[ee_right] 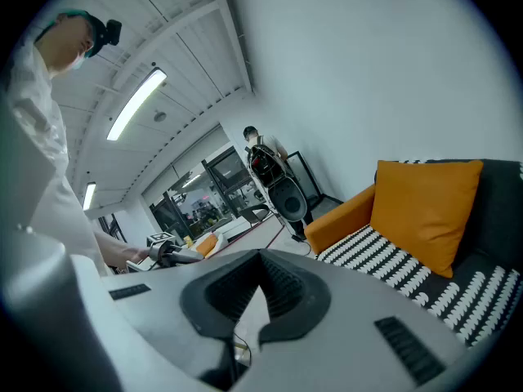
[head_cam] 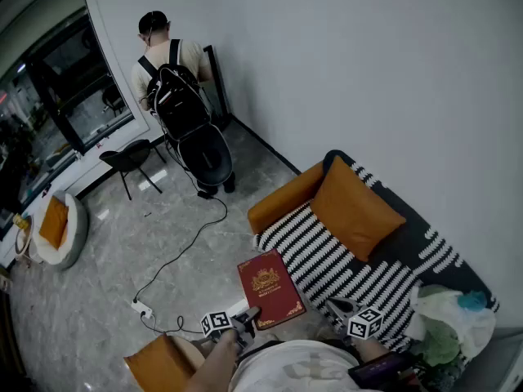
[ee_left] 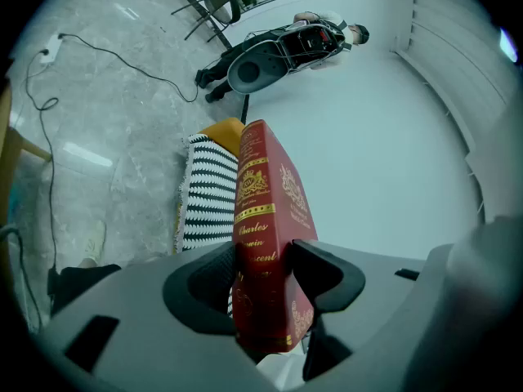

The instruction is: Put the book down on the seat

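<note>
We have two grippers. Our left gripper [ee_left: 265, 251] has its jaws spread wide, and they squeeze the two covers of one red hard book with gold print [head_cam: 270, 288]. The book is up in the air by the front edge of the one black-and-white striped sofa seat [head_cam: 327, 260], not lying on it. One square orange cushion [head_cam: 355, 207] leans on the sofa back. Our right gripper [ee_right: 260, 260] has its jaws closed together on nothing.

The red book [ee_left: 265, 219] bears gold lettering on its spine. The top word reads "Charles". The two lines beneath it are half covered, and what shows looks like "…win" and "…cent", though I cannot be sure. The gold print around the crest on its front cover is too small to read.
</note>
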Demonstrator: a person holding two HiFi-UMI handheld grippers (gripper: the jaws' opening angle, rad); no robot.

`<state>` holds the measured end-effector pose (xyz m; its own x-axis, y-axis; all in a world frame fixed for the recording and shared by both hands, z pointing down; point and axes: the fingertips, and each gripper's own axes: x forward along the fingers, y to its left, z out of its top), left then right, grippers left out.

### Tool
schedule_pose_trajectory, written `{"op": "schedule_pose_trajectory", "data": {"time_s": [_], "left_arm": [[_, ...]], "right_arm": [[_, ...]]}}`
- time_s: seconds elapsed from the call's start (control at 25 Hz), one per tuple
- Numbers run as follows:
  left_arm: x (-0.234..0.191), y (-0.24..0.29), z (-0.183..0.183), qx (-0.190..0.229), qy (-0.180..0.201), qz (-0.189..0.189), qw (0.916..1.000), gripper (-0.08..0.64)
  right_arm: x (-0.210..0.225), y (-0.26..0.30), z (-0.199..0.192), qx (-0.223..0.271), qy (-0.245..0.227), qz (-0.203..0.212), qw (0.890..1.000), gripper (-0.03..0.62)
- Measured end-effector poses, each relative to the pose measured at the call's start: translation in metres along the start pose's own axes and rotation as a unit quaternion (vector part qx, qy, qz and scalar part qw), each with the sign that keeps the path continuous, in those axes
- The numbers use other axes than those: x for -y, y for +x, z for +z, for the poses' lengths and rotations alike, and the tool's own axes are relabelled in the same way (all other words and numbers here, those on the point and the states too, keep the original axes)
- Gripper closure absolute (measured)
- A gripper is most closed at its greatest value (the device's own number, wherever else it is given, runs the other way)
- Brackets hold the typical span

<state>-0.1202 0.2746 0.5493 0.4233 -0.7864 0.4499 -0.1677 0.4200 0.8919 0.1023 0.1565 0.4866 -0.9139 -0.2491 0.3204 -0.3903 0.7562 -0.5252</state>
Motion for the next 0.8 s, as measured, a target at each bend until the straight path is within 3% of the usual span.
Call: {"op": "schedule_pose_trajectory", "data": {"time_s": [0.28, 0.8], "left_arm": [[-0.006, -0.024, 0.032, 0.010, 0.011, -0.012, 0.9998, 0.336], [-0.012, -0.049, 0.040, -0.011, 0.014, -0.039, 0.9991, 0.345]], "right_arm": [[-0.021, 0.026, 0.012, 0.034, -0.001, -0.015, 0.999, 0.578], [-0.056, 0.031, 0.003, 0.052, 0.005, -0.051, 0.997, 0.578]]}}
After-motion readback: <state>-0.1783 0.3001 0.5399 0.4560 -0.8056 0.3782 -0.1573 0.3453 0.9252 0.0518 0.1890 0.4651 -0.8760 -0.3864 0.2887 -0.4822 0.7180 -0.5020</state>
